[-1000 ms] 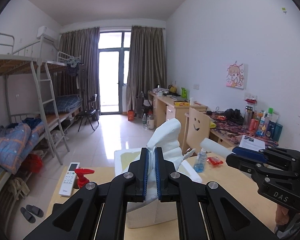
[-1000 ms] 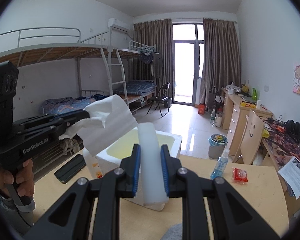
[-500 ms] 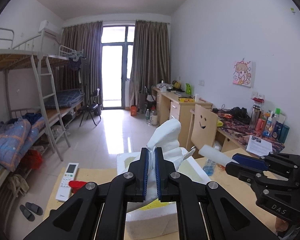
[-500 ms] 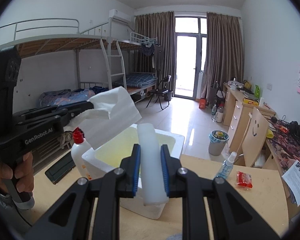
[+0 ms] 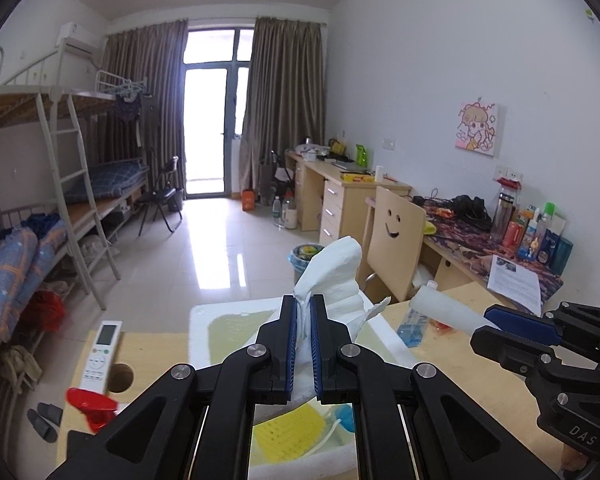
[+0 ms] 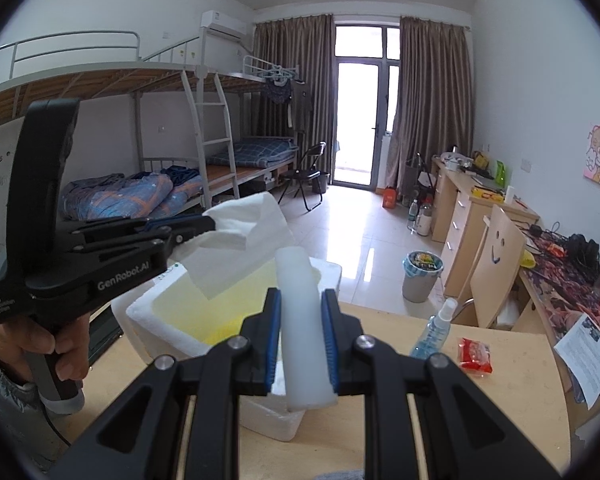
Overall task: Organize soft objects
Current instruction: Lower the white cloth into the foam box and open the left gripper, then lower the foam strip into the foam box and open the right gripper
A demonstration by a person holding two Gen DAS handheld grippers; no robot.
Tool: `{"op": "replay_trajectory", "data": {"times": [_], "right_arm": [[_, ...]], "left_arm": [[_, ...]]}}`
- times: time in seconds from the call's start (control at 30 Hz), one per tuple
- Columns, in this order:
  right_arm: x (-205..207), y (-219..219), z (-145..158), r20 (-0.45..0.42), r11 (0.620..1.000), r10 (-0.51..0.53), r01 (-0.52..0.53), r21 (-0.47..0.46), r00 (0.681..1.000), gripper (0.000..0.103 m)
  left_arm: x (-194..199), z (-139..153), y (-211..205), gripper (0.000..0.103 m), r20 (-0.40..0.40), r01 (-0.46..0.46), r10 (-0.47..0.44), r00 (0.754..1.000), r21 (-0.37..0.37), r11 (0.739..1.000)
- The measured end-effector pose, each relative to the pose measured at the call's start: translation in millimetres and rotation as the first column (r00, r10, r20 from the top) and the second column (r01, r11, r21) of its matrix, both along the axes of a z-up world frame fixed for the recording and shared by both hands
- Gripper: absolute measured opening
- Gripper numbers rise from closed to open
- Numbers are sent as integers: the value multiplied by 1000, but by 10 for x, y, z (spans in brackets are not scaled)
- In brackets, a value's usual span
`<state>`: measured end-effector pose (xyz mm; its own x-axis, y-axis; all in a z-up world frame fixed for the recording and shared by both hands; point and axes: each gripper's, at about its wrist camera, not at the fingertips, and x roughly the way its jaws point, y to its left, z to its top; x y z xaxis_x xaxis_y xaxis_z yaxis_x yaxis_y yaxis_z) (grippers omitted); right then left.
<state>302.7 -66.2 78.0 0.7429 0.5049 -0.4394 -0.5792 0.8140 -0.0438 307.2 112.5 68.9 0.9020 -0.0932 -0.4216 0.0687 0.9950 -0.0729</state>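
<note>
My left gripper [image 5: 304, 344] is shut on a white paper towel [image 5: 334, 280] and holds it over the white foam box [image 5: 198, 334]. It also shows in the right wrist view [image 6: 210, 222] with the towel [image 6: 240, 248] hanging above the box [image 6: 140, 312]. My right gripper [image 6: 300, 338] is shut on a white foam cylinder [image 6: 302, 320] above the box's near right edge. From the left wrist view the right gripper [image 5: 500, 322] sits at the right with the cylinder [image 5: 444, 310] pointing left. A yellow mesh item [image 5: 290, 432] and a blue thing lie inside the box.
On the wooden table [image 6: 500, 400]: a spray bottle [image 6: 434, 330], a red packet [image 6: 474, 354], a remote [image 5: 100, 354], a red-capped bottle [image 5: 92, 404], a dark phone [image 6: 104, 338]. A smiley chair [image 6: 496, 260], desks and a bin [image 6: 422, 274] stand beyond; bunk beds at the left.
Both grippers have moved forward and over the foam box, which now lies closer and lower in both views. Each still holds its item.
</note>
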Motion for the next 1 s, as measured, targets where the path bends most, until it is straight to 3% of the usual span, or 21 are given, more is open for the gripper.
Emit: {"op": "replay_trajectory", "data": {"times": [0.37,0.47,0.5,0.53,0.6,0.77,1.0], "right_arm": [[136,53,-56,-38,1000,-1,2,17,999,24],[139,38,-54,-40,1000,-3,4,13,999,24],[141,23,-44,-40,1000,-4,5,18,999,24],[138,1,-25,-38,1000,-6,7,25,999,24],[145,-34,-21,-34,999,-13,14,29,999,24],[166,-77,-10,-35,999,-25,26,35,999,24],[163,-72,16,-24,999,-23,24,38,999,24]], "left_arm": [[200,-120,-56,8,-50,6,-6,999,19,1000],[204,-116,-57,13,-52,-5,6,999,27,1000],[197,-110,-42,29,-51,-3,5,999,21,1000],[187,-96,-23,57,-47,-5,6,999,12,1000],[149,-70,2,90,-26,-26,26,999,-5,1000],[80,-13,3,102,10,-53,53,999,-4,999],[33,31,-63,102,33,-50,49,998,16,999]]}}
